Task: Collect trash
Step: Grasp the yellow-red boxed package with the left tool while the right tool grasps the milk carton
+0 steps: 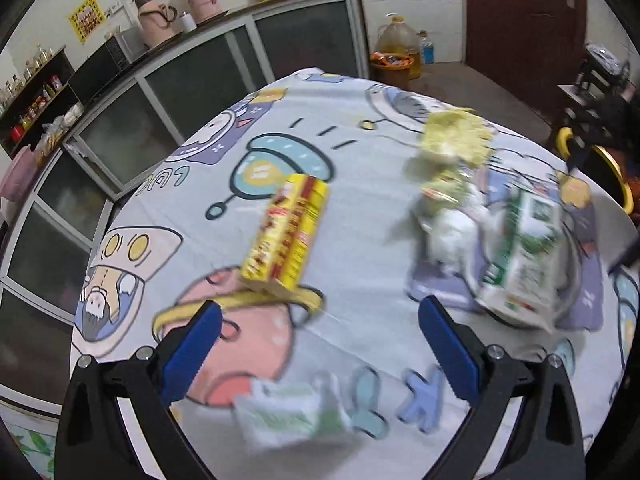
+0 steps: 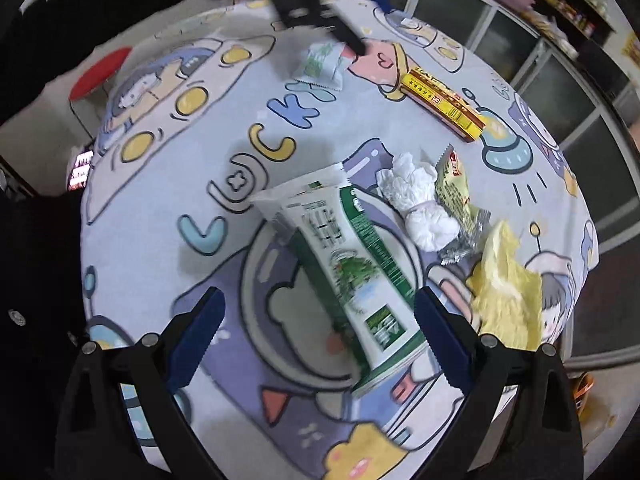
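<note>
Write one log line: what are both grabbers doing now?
left gripper: open, empty | right gripper: open, above green-and-white wrapper | yellow box: on table

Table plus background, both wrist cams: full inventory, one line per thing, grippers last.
green-and-white wrapper: 1, long, table centre, between the right gripper's fingers in view
yellow-and-red box: 1, lying flat ahead of the left gripper
small green-and-white packet: 1, near the left gripper
crumpled white tissue: 1 clump, beside the wrapper
yellow-green snack wrapper: 1, beside the tissue
crumpled yellow paper: 1, table edge
cartoon tablecloth: 1, pale blue, covers the round table
pink thermoses: 2, on the counter
oil jug: 1, amber, on the floor
red stool: 1, beside the table
left gripper: open, empty
right gripper: open, empty
</note>
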Tool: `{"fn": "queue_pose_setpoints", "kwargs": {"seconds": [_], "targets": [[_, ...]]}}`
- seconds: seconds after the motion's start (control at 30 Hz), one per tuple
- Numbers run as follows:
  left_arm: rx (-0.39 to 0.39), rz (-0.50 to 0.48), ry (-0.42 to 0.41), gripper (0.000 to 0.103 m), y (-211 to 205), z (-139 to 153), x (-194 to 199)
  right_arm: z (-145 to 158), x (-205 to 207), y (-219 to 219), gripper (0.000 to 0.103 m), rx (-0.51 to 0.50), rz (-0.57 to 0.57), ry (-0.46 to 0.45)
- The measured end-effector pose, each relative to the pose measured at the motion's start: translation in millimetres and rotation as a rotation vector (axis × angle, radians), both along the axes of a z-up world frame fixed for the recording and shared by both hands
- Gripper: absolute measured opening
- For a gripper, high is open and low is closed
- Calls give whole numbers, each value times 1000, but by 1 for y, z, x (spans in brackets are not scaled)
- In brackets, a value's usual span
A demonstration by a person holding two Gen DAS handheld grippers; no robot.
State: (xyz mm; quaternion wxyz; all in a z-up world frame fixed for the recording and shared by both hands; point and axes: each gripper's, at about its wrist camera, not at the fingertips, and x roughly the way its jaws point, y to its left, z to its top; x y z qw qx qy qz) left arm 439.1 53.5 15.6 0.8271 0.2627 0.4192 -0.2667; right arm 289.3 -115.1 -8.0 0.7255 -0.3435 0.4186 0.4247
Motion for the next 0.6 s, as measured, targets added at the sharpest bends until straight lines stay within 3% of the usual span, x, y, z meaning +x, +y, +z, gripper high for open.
{"fn": "queue_pose_setpoints", "kwargs": {"seconds": [0.13, 0.33, 0.6], "targets": [[19, -13, 36, 95, -12, -7, 32, -8, 16, 7, 91, -13, 18, 48], [117, -67, 96, 95, -36, -38, 69, -22, 30, 14, 91, -52, 42, 91], [106, -81, 206, 95, -54, -70, 109, -42, 49, 24, 91, -100, 57, 141]]}}
